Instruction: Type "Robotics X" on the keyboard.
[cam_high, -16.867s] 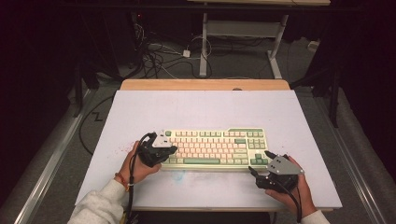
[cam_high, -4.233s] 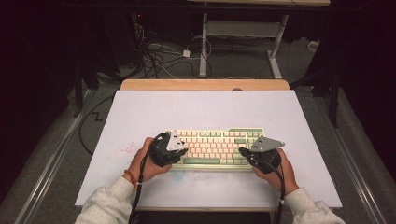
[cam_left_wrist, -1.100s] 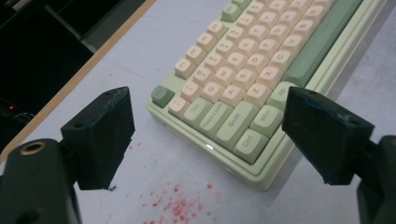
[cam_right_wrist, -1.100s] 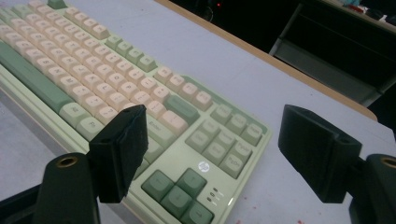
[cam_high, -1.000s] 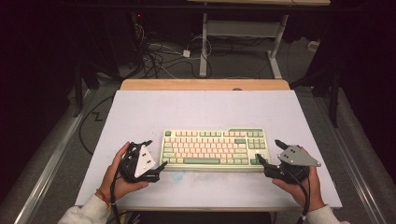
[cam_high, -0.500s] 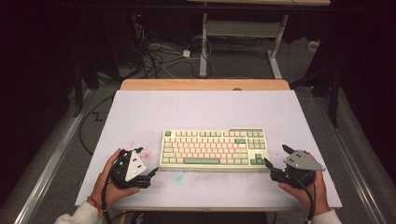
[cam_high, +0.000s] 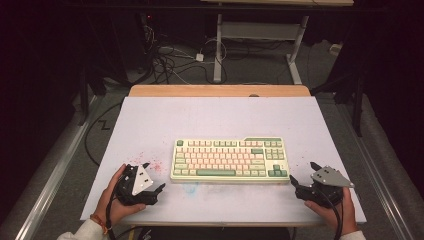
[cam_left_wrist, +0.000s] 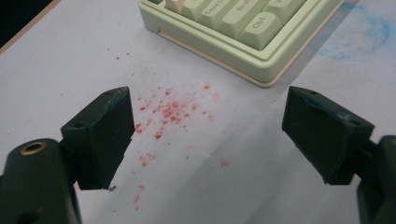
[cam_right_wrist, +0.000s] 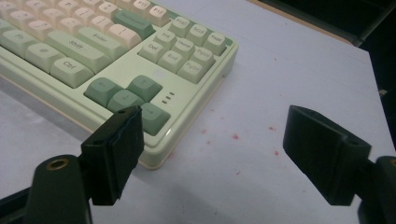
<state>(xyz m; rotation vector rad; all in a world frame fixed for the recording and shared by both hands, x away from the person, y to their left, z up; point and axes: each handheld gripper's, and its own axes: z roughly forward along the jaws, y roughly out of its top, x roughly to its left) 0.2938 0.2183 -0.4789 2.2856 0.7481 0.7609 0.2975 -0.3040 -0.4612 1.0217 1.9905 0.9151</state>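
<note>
The keyboard (cam_high: 229, 160) lay square in the middle of the desk (cam_high: 220, 115), touched by neither hand — the work on it looked finished or paused. The left gripper (cam_high: 154, 177) sat near its left end and the right gripper (cam_high: 303, 175) off its right end, both with fingers spread wide and empty, the right's having just opened further. Any next move would call for bringing the fingers to the keyboard's ends — if more shifting was wanted.
</note>
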